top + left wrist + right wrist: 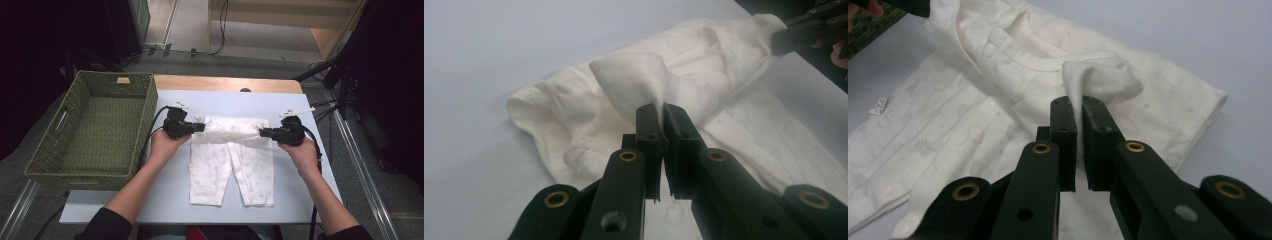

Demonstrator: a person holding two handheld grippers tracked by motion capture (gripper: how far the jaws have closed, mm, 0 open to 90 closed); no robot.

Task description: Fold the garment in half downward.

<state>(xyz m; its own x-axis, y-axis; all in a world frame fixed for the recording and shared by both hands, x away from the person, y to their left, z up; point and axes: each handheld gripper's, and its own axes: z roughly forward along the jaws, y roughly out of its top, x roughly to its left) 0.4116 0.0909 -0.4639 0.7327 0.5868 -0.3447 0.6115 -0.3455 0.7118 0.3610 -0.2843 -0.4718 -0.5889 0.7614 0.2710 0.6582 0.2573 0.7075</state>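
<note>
White baby pants (231, 157) are lying flat on the pale blue table (170, 195), waist end away from the person, both legs pointing back toward them. The left gripper (200, 127) has pinched a bit of fabric at the left end of the waistband, and the right gripper (263, 132) has done the same at the right end, so the waist is bunched up between the two.

From the left gripper view the jaws are pressed together on a raised fold of the pants (644, 85), with the cloth puffing out above the tips (the other gripper (811, 27) is visible at the far end of the waist). The right gripper view is the same story: jaws clamped on a little peak of fabric (1098, 75), with the snap-buttoned leg stretching off to the left.

A green woven basket (150, 107) sits just beside the pants on the left, right next to the left hand (167, 145). The right hand (302, 150) is near the table's right edge
</note>
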